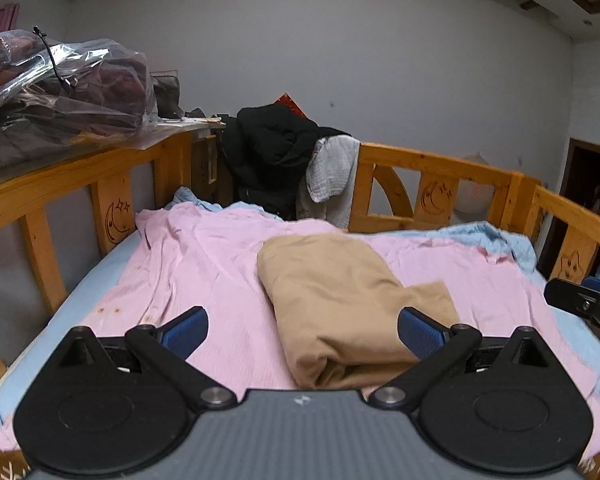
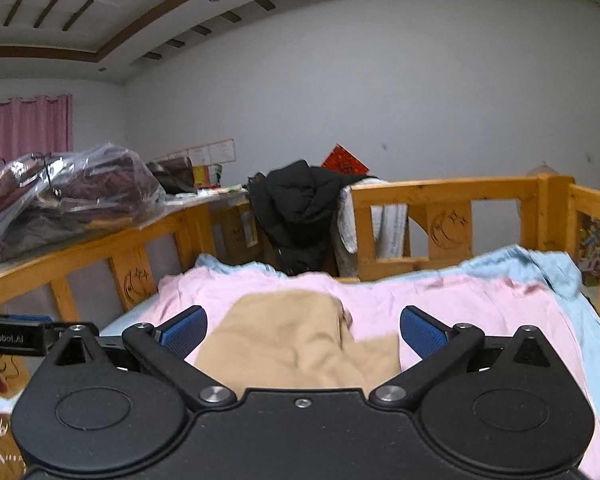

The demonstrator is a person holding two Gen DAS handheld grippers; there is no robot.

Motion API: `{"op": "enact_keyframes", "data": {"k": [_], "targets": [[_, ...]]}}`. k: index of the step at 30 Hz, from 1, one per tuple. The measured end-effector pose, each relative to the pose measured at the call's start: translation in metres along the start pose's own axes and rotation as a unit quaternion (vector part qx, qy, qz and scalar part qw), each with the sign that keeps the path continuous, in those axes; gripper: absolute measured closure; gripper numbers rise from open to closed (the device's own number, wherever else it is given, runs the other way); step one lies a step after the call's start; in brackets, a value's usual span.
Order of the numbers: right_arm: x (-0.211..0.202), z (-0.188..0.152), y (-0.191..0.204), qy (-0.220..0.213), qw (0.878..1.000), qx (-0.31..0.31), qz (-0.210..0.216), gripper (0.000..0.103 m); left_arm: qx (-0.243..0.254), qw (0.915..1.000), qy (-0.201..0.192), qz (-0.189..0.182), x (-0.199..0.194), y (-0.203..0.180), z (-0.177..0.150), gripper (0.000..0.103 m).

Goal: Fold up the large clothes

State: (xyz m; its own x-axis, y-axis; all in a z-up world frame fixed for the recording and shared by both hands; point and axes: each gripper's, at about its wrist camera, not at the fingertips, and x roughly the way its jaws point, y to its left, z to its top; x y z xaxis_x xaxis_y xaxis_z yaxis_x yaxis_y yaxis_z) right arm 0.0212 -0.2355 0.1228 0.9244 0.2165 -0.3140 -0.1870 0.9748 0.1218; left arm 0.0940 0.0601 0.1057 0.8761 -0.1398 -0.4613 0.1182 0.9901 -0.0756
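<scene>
A tan garment [image 1: 340, 304] lies folded into a thick bundle on a pink sheet [image 1: 204, 264] spread over the bed. It also shows in the right wrist view [image 2: 296, 340]. My left gripper [image 1: 303, 332] is open and empty, held just above the near end of the bundle. My right gripper [image 2: 303, 332] is open and empty, also above the tan garment's near end. The right gripper's tip shows at the right edge of the left wrist view [image 1: 588, 304].
A wooden bed rail [image 1: 440, 168] runs around the bed. A black jacket [image 1: 272, 152] and a white cloth [image 1: 332, 172] hang over the far rail. A clear plastic bag of clothes [image 1: 60, 92] sits on the left ledge. A light blue sheet [image 1: 500, 236] lies under the pink one.
</scene>
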Motion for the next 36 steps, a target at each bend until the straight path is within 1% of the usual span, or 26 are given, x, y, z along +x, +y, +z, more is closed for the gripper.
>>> {"op": "enact_keyframes", "data": {"k": [3,6,9,12,15,18,36], "targets": [[-0.014,-0.023,0.003,0.015,1.000,-0.010,-0.011,0.001,0.007,0.9998,0.017,0.002,0.003,-0.006,-0.021,0.000],[-0.025,-0.045,0.003,0.025,0.999,-0.018,-0.028,0.001,-0.003,0.9993,0.036,-0.002,0.008,-0.009,-0.042,0.000],[-0.029,-0.062,0.003,0.032,0.998,-0.026,-0.048,0.001,-0.006,0.9989,0.046,0.007,0.012,-0.012,-0.061,0.000],[-0.026,-0.082,0.000,0.046,0.996,-0.039,-0.064,0.001,-0.007,0.9982,0.059,0.013,0.015,-0.013,-0.073,0.000],[-0.020,-0.094,-0.005,0.073,0.995,-0.027,-0.055,0.001,-0.013,0.9976,0.066,0.015,0.017,-0.012,-0.078,0.000],[-0.017,-0.095,-0.007,0.078,0.996,-0.012,-0.048,0.001,-0.010,0.9974,0.070,0.018,0.019,-0.011,-0.079,0.000],[-0.014,-0.093,-0.009,0.077,0.996,-0.008,-0.050,0.001,-0.010,0.9976,0.064,0.023,0.019,-0.012,-0.076,0.000]]}}
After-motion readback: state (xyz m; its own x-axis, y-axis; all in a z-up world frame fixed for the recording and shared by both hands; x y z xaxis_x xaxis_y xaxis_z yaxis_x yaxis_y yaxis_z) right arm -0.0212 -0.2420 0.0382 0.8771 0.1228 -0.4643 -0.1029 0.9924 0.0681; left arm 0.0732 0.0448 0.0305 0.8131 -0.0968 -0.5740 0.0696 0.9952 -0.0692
